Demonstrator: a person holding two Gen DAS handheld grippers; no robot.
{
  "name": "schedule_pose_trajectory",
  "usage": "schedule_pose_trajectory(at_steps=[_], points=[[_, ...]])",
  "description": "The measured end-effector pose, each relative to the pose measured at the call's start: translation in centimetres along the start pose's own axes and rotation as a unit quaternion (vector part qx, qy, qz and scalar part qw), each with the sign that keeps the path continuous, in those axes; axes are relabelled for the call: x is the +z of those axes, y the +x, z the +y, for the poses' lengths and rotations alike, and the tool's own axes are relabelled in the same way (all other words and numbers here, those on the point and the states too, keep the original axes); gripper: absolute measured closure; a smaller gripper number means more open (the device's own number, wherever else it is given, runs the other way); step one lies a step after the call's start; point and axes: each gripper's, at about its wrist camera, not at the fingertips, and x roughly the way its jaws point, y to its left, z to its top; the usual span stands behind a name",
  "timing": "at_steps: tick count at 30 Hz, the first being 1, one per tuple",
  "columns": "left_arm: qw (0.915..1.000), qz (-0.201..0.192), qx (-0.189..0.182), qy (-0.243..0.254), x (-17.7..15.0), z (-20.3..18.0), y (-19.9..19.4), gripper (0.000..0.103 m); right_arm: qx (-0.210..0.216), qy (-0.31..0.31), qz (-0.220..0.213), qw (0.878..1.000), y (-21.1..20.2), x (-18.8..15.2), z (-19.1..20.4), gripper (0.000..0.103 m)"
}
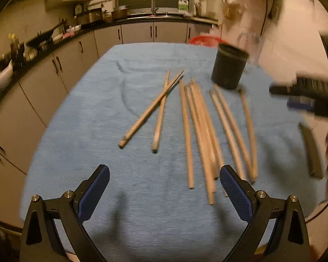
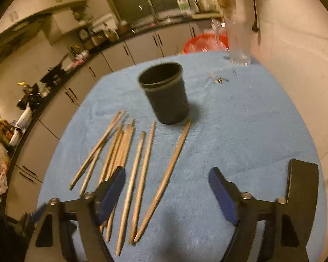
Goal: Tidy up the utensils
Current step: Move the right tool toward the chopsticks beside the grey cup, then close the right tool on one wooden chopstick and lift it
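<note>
Several wooden chopsticks point(image 1: 199, 131) point(image 2: 140, 170) lie loose on a blue cloth point(image 1: 98, 131) point(image 2: 240, 131), most fanned side by side, two crossed at the left. Just beyond their far tips stands an upright black cup point(image 1: 228, 69) point(image 2: 166, 96). My left gripper point(image 1: 164, 172) hovers open over the near ends of the middle sticks, holding nothing. My right gripper point(image 2: 167, 171) is open above the rightmost sticks, which run between its fingers in the picture with the pads apart from them. That gripper also shows blurred at the right edge of the left wrist view point(image 1: 295, 97).
A red basin point(image 1: 204, 40) point(image 2: 199, 42) and a clear glass vessel point(image 2: 238, 43) stand past the table's far edge and corner. Small metal bits point(image 2: 218, 80) lie behind the cup. A flat black strip point(image 1: 311, 152) lies at the right. Kitchen cabinets point(image 1: 137, 32) curve round behind and left.
</note>
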Motion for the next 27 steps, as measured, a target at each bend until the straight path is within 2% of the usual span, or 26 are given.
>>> schedule_pose_trajectory(at_steps=[2,3,5,6,8,10,12,14,15,16,21,22,23,25,27], points=[[1.0000,0.002,0.000,0.009,0.9,0.3,0.1,0.002,-0.024,0.000,0.028,0.999,1.7,1.3,-0.6,0.036],[0.9999,0.007,-0.008,0.009,1.6,0.8,0.0,0.003,-0.024,0.007,0.045,0.999,2.9,2.2,-1.0,0.044],[0.9994,0.011,-0.028,0.017,4.1,1.6,-0.2,0.002,-0.015,0.026,0.065,0.997,4.8,3.4,-1.7,0.053],[0.9993,0.010,-0.026,0.023,4.9,2.0,-0.1,0.003,-0.014,0.037,0.072,0.997,5.7,4.0,-2.0,0.054],[0.9994,0.013,-0.022,0.024,6.9,2.8,0.3,0.010,-0.026,0.040,0.079,0.996,7.2,4.8,-2.5,0.054],[0.9986,0.028,-0.037,0.027,9.1,3.6,1.3,0.020,-0.037,0.045,0.089,0.994,8.4,5.4,-2.7,0.054],[0.9985,0.034,-0.037,0.022,10.4,4.1,2.2,0.026,-0.053,0.037,0.103,0.993,9.5,5.7,-2.6,0.055],[0.9981,0.048,-0.033,0.021,11.7,4.6,3.7,0.038,-0.050,0.048,0.108,0.992,10.2,5.9,-3.1,0.065],[0.9975,0.056,-0.039,0.020,12.2,4.7,4.3,0.048,-0.049,0.044,0.115,0.991,10.7,5.9,-3.0,0.066],[0.9966,0.064,-0.047,0.020,12.5,4.8,4.9,0.051,-0.057,0.038,0.118,0.991,11.0,5.9,-2.9,0.066],[0.9939,0.093,-0.055,0.023,14.7,4.7,7.9,0.054,-0.074,0.003,0.111,0.991,12.1,6.2,-1.3,0.066],[0.9936,0.094,-0.058,0.025,15.3,4.5,8.4,0.054,-0.081,-0.007,0.111,0.991,12.1,6.2,-1.0,0.070],[0.9926,0.096,-0.065,0.036,15.9,4.1,8.9,0.054,-0.088,-0.015,0.111,0.990,11.9,6.0,-0.9,0.079],[0.9911,0.104,-0.068,0.047,16.9,3.1,10.0,0.054,-0.091,-0.012,0.109,0.990,11.4,6.0,-1.5,0.090],[0.9889,0.111,-0.076,0.063,17.7,2.0,10.9,0.054,-0.083,0.001,0.109,0.990,10.7,6.1,-2.5,0.091]])
